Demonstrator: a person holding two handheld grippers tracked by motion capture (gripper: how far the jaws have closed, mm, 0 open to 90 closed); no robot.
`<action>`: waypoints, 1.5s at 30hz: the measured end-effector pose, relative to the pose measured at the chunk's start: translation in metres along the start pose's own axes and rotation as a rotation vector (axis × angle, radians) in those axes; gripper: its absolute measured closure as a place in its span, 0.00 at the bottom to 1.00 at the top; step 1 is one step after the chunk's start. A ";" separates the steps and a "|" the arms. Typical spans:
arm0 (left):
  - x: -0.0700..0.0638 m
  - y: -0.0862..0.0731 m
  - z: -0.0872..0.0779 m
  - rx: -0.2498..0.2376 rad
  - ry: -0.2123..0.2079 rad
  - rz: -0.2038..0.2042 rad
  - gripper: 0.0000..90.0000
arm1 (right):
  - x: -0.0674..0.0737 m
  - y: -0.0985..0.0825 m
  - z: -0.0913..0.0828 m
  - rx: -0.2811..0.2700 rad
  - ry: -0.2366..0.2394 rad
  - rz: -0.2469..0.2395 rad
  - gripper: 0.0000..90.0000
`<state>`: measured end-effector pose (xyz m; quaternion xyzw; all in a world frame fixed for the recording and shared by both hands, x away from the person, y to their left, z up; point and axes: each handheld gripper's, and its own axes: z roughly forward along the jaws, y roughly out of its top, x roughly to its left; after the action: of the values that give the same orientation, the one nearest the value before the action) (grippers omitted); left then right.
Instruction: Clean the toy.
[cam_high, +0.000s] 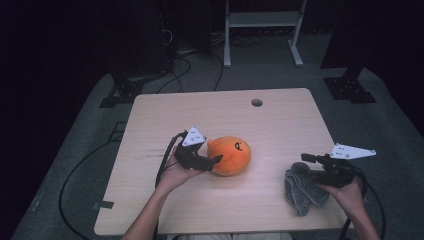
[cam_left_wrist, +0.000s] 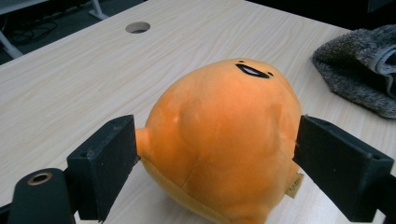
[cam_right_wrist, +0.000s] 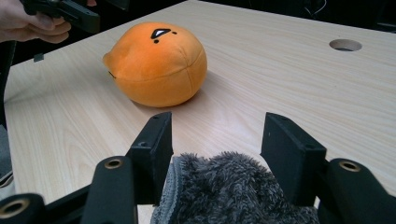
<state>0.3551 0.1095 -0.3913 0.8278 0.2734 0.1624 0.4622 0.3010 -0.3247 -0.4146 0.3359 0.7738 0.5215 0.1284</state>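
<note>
Left claw (cam_left_wrist: 217, 154) stood open around the orange plush (cam_high: 229, 155); right claw (cam_right_wrist: 217, 144), at four o'clock, straddled grey cloth (cam_right_wrist: 229, 186), grip unclear; squeeze gently.

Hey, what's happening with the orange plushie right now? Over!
Left gripper open around orange plush. Right gripper astride grey cloth, grip unclear. Nothing blocking.

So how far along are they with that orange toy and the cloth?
Looks done: the orange plush lies on the table, the left gripper jaws open around it, not squeezing. In hand: the grey cloth sits between the right gripper jaws. Left: whatever that cloth is for.
</note>
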 end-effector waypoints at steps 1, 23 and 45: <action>0.000 -0.001 -0.002 0.001 0.001 0.005 0.14 | 0.000 0.000 0.000 -0.001 0.000 -0.001 0.47; -0.001 -0.019 -0.026 -0.019 0.039 -0.014 0.12 | 0.001 0.002 -0.007 0.008 -0.012 -0.003 0.46; -0.003 -0.053 -0.040 -0.032 0.069 -0.058 0.11 | 0.004 -0.001 -0.004 0.018 -0.006 -0.002 0.45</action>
<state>0.3163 0.1572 -0.4161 0.8058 0.3105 0.1817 0.4704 0.2956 -0.3255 -0.4131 0.3377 0.7784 0.5134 0.1283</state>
